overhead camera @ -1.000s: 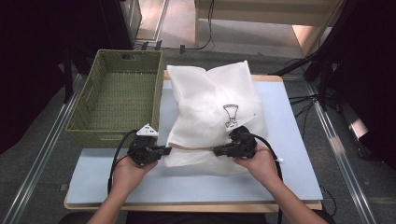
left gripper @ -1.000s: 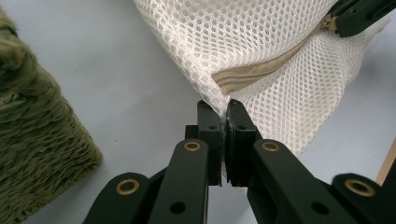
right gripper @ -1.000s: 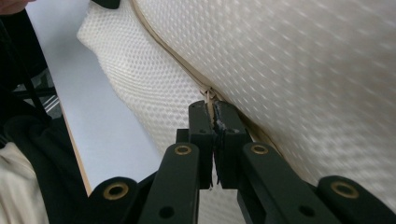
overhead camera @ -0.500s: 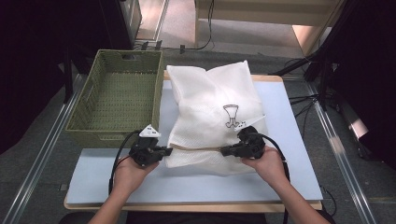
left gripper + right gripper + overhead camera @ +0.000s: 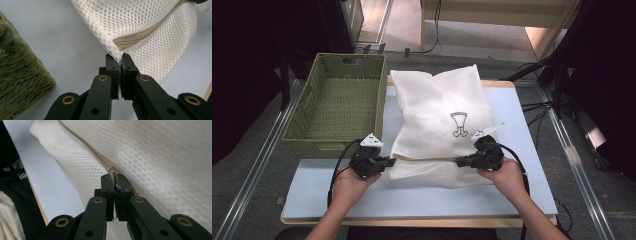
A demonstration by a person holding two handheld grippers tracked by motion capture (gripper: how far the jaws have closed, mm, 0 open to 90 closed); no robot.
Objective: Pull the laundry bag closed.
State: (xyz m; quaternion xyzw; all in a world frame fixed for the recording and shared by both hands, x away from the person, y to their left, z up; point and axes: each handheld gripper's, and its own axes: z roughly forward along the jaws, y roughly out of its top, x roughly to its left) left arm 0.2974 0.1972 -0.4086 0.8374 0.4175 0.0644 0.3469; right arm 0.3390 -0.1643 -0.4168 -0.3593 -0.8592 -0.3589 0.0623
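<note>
One white mesh bag (image 5: pixel 439 120), one green woven basket (image 5: pixel 334 107), two hand-held grippers, one table (image 5: pixel 522 125).

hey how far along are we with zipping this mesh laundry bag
Done: both grippers have their grips. The left gripper is shut on the mesh laundry bag at its near corner; the right gripper is shut on the zipper pull. In hand: working the pull along the beige zipper. Left: finishing the zip; the green basket beside it holds nothing.

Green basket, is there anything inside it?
No, the green basket shows only its bare woven bottom in the high view; the white mesh bag lies beside it on the table.
</note>
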